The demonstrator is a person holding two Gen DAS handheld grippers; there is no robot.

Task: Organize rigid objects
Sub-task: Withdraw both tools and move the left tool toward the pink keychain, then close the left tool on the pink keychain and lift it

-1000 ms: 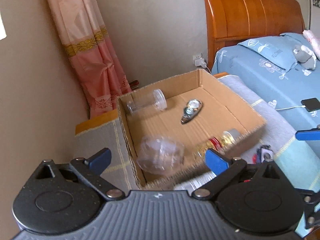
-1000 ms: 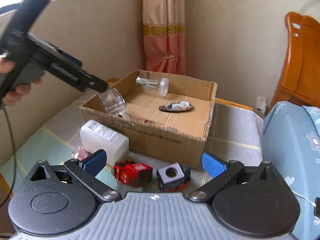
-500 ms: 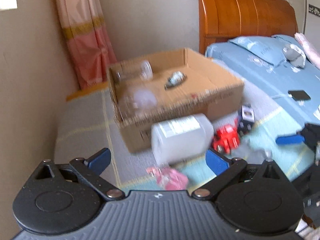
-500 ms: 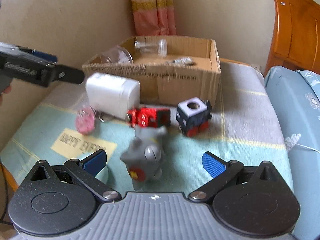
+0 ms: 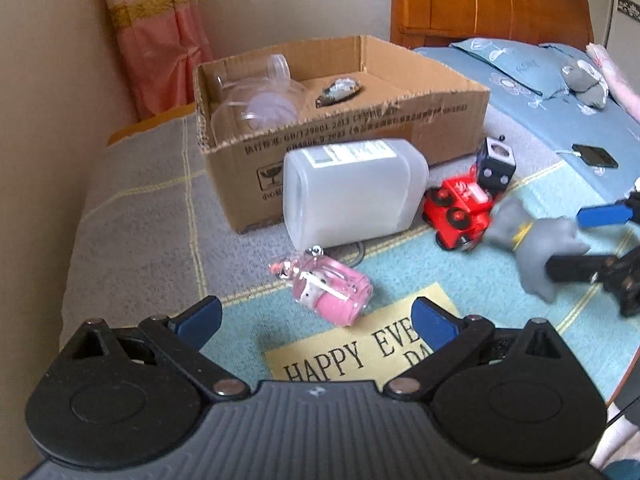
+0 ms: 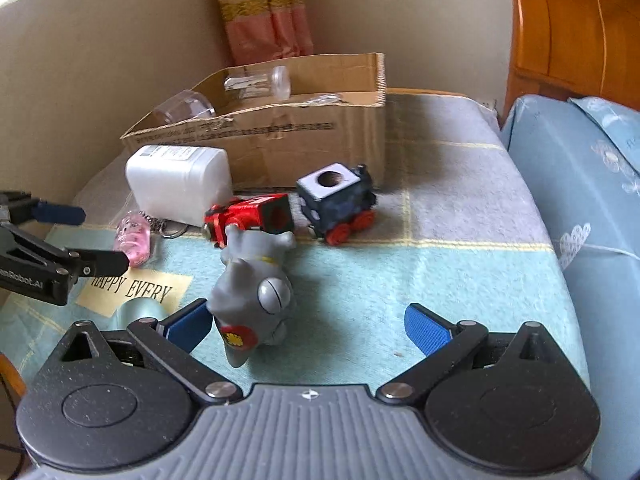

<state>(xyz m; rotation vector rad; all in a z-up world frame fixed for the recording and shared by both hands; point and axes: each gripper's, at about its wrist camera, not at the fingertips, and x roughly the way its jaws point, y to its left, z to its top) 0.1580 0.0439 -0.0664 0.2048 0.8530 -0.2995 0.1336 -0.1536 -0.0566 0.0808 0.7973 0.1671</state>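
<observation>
A cardboard box (image 5: 420, 118) (image 6: 320, 136) holds clear plastic containers (image 5: 256, 104) and a shiny flat piece (image 5: 338, 90). In front of it lie a white plastic jug (image 5: 352, 192) (image 6: 180, 184), a red toy train (image 5: 458, 208) (image 6: 252, 218), a dark toy wagon (image 5: 496, 164) (image 6: 336, 200), a pink keychain (image 5: 332, 292) (image 6: 134, 238) and a grey toy figure (image 5: 532, 244) (image 6: 252, 296). My left gripper (image 5: 316, 316) is open and empty, just short of the keychain. My right gripper (image 6: 306, 322) is open, its left finger beside the grey figure.
The objects lie on a grey and teal blanket (image 6: 440, 264) with a yellow "HAPPY EVERY DAY" patch (image 5: 360, 352). A bed with blue bedding (image 5: 560, 100) and a phone (image 5: 594, 156) is to the right. A wall and pink curtain (image 5: 156, 32) stand behind the box.
My left gripper pulled back from over the box, leaving a clear container inside it, and came low near the pink keychain. My right gripper moved back and down to the grey figure.
</observation>
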